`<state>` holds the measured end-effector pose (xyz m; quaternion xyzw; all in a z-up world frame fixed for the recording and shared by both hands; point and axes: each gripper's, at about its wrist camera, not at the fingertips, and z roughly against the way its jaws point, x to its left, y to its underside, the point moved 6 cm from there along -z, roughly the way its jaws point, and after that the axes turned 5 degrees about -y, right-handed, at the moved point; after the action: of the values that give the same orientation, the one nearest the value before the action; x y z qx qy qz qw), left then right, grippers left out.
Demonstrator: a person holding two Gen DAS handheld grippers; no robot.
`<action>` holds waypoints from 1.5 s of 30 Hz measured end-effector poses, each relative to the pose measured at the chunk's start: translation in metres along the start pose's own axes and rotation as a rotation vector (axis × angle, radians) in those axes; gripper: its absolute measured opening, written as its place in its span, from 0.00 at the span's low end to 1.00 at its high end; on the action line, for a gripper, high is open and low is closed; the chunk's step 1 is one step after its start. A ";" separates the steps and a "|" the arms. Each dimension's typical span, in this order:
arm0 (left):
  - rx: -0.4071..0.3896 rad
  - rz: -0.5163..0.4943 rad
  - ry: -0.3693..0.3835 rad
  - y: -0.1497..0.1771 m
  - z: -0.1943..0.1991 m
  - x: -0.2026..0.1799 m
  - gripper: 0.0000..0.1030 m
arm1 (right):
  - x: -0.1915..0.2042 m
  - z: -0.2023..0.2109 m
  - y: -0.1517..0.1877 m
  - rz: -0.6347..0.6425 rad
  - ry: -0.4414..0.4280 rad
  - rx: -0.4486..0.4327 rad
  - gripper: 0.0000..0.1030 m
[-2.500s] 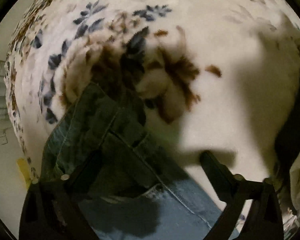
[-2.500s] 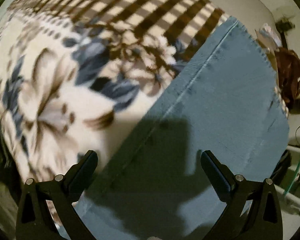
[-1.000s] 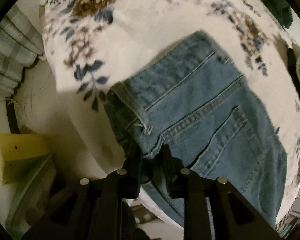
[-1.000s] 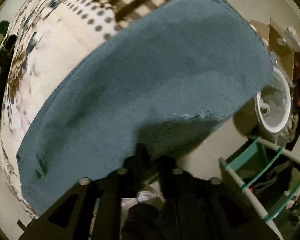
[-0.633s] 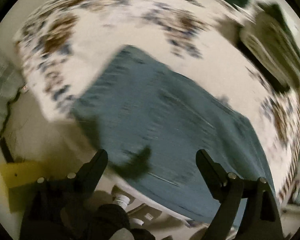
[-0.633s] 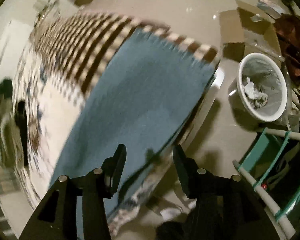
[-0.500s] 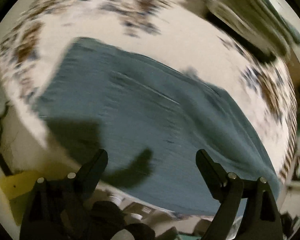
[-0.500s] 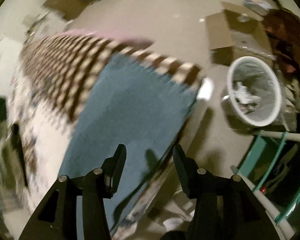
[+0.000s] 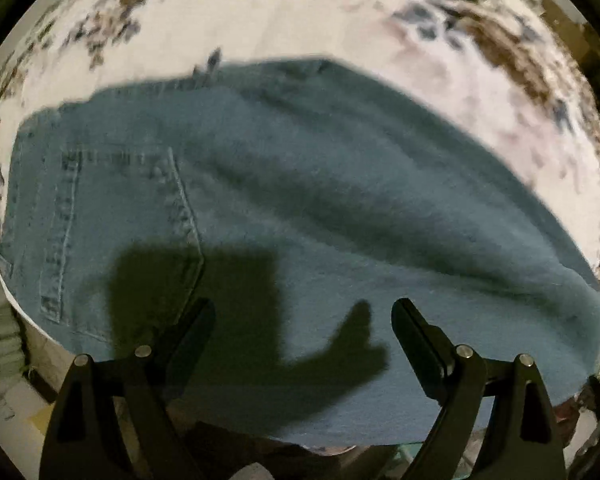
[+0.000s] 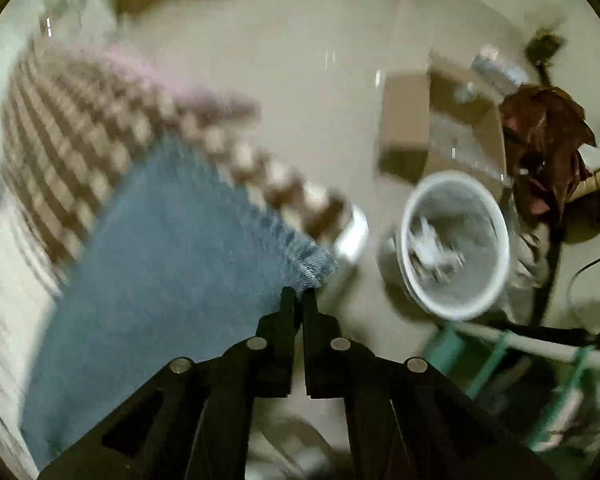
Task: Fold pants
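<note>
Denim first: the blue denim pants (image 9: 284, 208) are thick, soft and fairly heavy — cloth that drapes and sags but should not slip, and nothing about it is fragile. They lie flat on the cream floral blanket (image 9: 292, 12) of the bed, with their near edge hanging over the bed's side. My left gripper (image 9: 302, 314) hovers over them with jaws spread wide, holding nothing. My right gripper (image 10: 299, 298) has its jaws clenched on the frayed hem corner (image 10: 314, 266). Hems and waistband are the firm places to take hold, I judge. Long axis runs from the stitched back pocket (image 9: 116, 232) end on my left to the hem on my right.
</note>
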<state>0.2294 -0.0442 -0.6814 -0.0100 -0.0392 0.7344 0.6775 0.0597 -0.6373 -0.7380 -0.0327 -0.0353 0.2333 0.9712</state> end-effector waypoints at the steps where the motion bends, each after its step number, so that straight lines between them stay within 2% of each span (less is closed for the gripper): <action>1: 0.019 0.003 -0.010 0.002 -0.003 0.003 0.87 | 0.000 -0.003 0.001 0.010 0.017 0.047 0.09; 3: 0.037 0.015 -0.005 0.005 -0.004 0.009 0.87 | 0.005 0.008 -0.001 -0.001 0.003 0.074 0.23; 4: 0.037 0.012 -0.009 0.007 -0.004 0.011 0.87 | 0.014 0.020 -0.003 0.002 -0.032 0.061 0.41; 5: 0.039 0.007 -0.012 0.009 -0.003 0.014 0.87 | 0.025 0.031 -0.008 0.012 -0.076 0.034 0.52; 7: 0.045 0.009 -0.006 0.008 -0.002 0.011 0.87 | 0.041 0.045 -0.012 0.044 -0.128 -0.002 0.58; 9: 0.041 0.014 -0.002 0.011 0.003 0.012 0.87 | 0.059 0.046 -0.028 0.079 -0.139 -0.013 0.58; 14: -0.029 -0.003 0.039 0.002 0.027 -0.020 0.87 | 0.088 0.022 -0.089 0.135 -0.073 -0.061 0.59; 16: -0.045 -0.022 0.059 0.001 0.032 -0.038 0.87 | 0.096 0.005 -0.107 0.155 -0.063 -0.049 0.61; 18: -0.048 -0.049 0.076 -0.001 0.032 -0.061 0.87 | 0.098 -0.018 -0.118 0.163 -0.028 -0.001 0.62; 19: -0.047 -0.058 0.082 -0.001 0.031 -0.069 0.87 | 0.097 -0.027 -0.119 0.152 -0.044 0.020 0.63; 20: -0.050 -0.073 0.087 -0.001 0.031 -0.080 0.87 | 0.098 -0.035 -0.119 0.146 -0.067 0.045 0.56; 21: -0.053 -0.087 0.084 -0.001 0.030 -0.088 0.87 | 0.101 -0.037 -0.117 0.149 -0.093 0.034 0.41; 22: -0.054 -0.103 0.084 -0.001 0.029 -0.096 0.87 | 0.105 -0.032 -0.116 0.169 -0.101 -0.007 0.21; 26: -0.060 -0.134 0.080 0.005 0.030 -0.117 0.87 | 0.112 0.016 -0.107 0.240 -0.151 -0.179 0.18; 29: -0.059 -0.143 0.068 0.007 0.025 -0.122 0.87 | 0.107 0.065 -0.096 0.255 -0.249 -0.316 0.17; 32: -0.051 -0.133 0.051 0.013 0.018 -0.107 0.87 | 0.092 0.092 -0.090 0.231 -0.299 -0.386 0.17; 34: -0.048 -0.126 0.041 0.014 0.016 -0.105 0.87 | 0.086 0.085 -0.090 0.224 -0.293 -0.367 0.17; 37: -0.049 -0.132 0.020 0.010 0.008 -0.099 0.87 | 0.088 0.054 -0.094 0.229 -0.246 -0.321 0.17; 39: -0.056 -0.136 -0.003 0.007 0.004 -0.095 0.87 | 0.089 0.022 -0.099 0.236 -0.209 -0.259 0.19; 40: -0.057 -0.139 -0.013 0.004 0.001 -0.090 0.87 | 0.088 0.010 -0.100 0.220 -0.192 -0.219 0.24; 41: -0.052 -0.141 -0.030 -0.008 -0.006 -0.071 0.87 | 0.083 -0.002 -0.103 0.196 -0.181 -0.175 0.42; 43: -0.029 -0.133 -0.029 -0.013 -0.018 -0.067 0.87 | 0.066 -0.007 -0.106 0.129 -0.178 -0.136 0.46; 45: -0.005 -0.114 -0.012 -0.011 -0.022 -0.055 0.87 | 0.053 0.001 -0.101 0.083 -0.229 -0.127 0.48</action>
<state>0.2460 -0.0974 -0.7051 -0.0050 -0.0455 0.6947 0.7179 0.1520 -0.7028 -0.7263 -0.0688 -0.1592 0.2728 0.9463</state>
